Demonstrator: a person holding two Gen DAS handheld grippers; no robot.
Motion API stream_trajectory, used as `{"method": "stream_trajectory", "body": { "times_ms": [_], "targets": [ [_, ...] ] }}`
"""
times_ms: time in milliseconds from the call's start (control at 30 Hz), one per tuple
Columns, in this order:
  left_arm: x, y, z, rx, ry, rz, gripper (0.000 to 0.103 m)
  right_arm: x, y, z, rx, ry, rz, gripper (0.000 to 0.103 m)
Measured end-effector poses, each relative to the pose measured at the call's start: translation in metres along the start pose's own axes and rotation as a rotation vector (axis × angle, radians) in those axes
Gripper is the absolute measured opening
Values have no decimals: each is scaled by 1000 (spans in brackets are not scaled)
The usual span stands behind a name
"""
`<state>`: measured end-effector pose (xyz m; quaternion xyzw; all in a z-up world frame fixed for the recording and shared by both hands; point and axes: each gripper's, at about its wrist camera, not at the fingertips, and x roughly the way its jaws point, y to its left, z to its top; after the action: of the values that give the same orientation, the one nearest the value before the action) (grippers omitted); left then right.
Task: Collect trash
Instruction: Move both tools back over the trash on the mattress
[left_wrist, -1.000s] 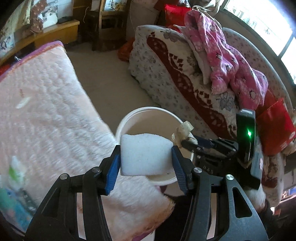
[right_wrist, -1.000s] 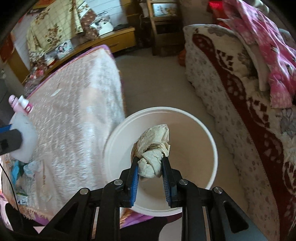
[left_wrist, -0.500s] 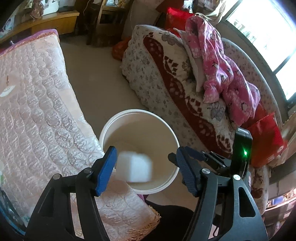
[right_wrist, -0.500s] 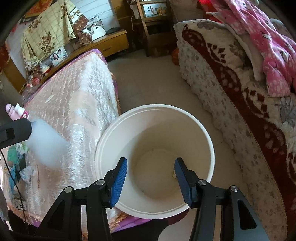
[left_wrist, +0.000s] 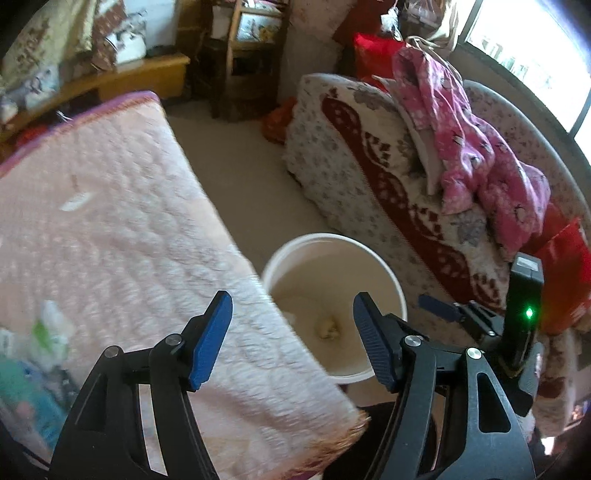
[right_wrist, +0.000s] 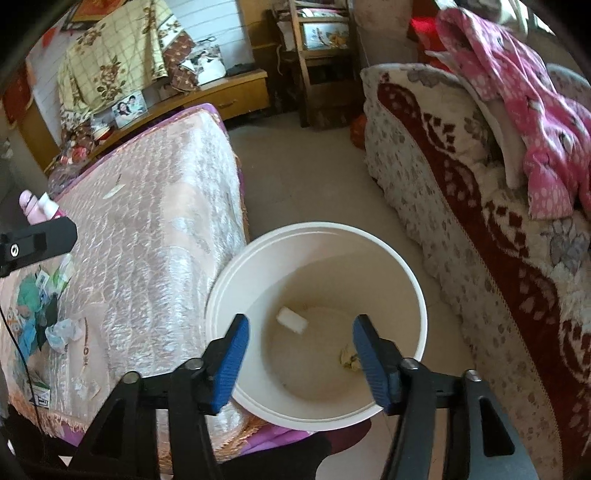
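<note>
With the white foam block (right_wrist: 292, 320) and crumpled yellowish paper wad (right_wrist: 349, 360) lying in the round white plastic bin (right_wrist: 419, 291), left tool (left_wrist: 291, 334) released, right tool (right_wrist: 301, 360) empty and opening, next go for the litter heap (right_wrist: 44, 310) on the quilted pink worktop (right_wrist: 155, 236), lifting both tools clear of the rim.

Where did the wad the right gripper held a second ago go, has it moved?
Yes. The wad left the opening right gripper and now lies on the bucket's bottom, right of the white block.

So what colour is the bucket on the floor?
The bucket is white, with a cream-looking inside; the right wrist view shows it best.
</note>
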<state>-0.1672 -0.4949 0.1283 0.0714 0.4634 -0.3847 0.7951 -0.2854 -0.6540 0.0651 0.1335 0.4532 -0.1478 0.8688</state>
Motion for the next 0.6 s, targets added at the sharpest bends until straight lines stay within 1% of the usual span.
{"method": "stream_trajectory", "body": {
  "times_ms": [67, 233, 400, 600],
  "targets": [
    [-12, 7, -4, 1, -28, 27, 67, -3, 11, 0, -22, -8, 0, 64],
    [-45, 28, -16, -3, -89, 91, 67, -14, 45, 2, -68, -25, 38, 64],
    [-75, 50, -30, -14, -126, 131, 67, -27, 85, 3, -124, -46, 82, 64],
    [-117, 95, -52, -61, -153, 168, 67, -37, 138, 6, -191, -60, 147, 64]
  ]
}}
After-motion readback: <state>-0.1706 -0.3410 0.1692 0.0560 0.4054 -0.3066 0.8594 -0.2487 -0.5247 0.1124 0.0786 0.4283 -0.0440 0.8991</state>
